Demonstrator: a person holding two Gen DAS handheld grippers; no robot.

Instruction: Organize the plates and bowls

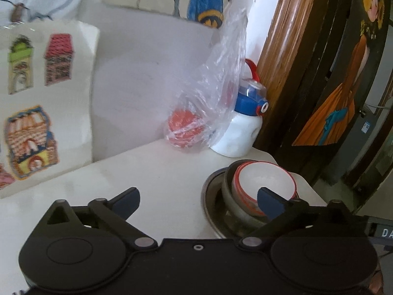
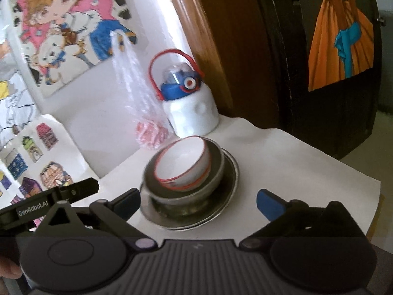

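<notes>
My left gripper and right gripper have jaws wide apart, holding nothing. The stacked bowls on a plate stand near the white table's back corner, beside a stickered wall. One gripper reads "GenRobot.AI".

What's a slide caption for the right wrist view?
Open right tongs before white bowls nested in a steel bowl on a steel plate.

Bare table is lying open left of the stacked bowls (bottle and bag are crowding the far side).
</notes>
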